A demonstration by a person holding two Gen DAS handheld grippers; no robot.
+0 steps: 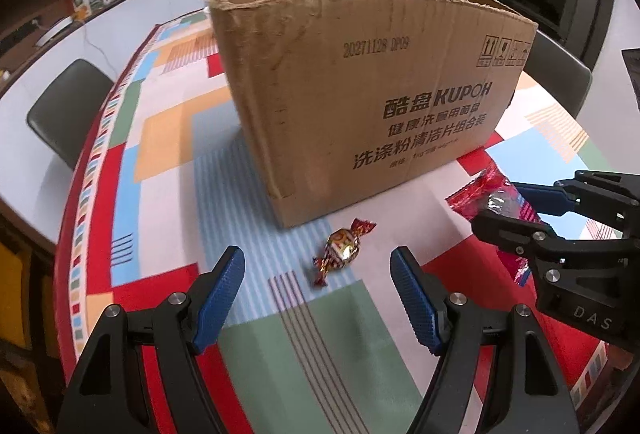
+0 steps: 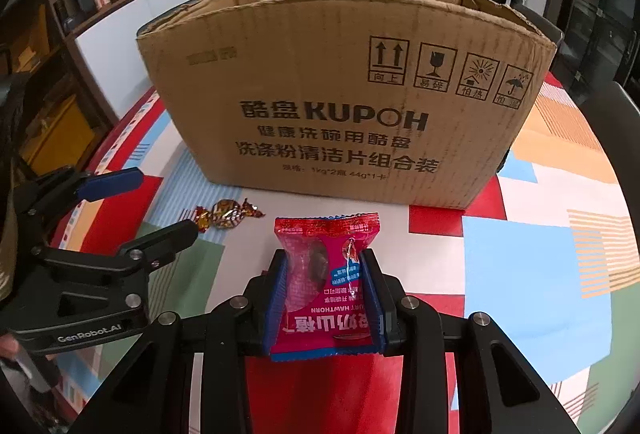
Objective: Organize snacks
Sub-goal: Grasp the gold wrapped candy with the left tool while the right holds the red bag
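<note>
The open-topped brown cardboard box (image 2: 344,90) carries "KUPOH" in bold with Chinese lines beneath, four handling pictograms at its upper right and, in the left wrist view, the stamp "20271128 DP09". The right gripper (image 2: 325,274) has its blue pads clamped on a red plastic snack packet (image 2: 325,274) printed "HAWTHORN", which stands up between the fingers toward twelve o'clock, short of the box. The left gripper (image 1: 318,270) has its fingers well apart, nothing between the pads; the gold-and-red twist-wrapped candy (image 1: 340,252) lies on the colourful patterned tablecloth (image 1: 168,138) at twelve o'clock just past its fingertips, near the box's corner. The neighbouring gripper bodies read "DAS" and "GenRobot.AI".
</note>
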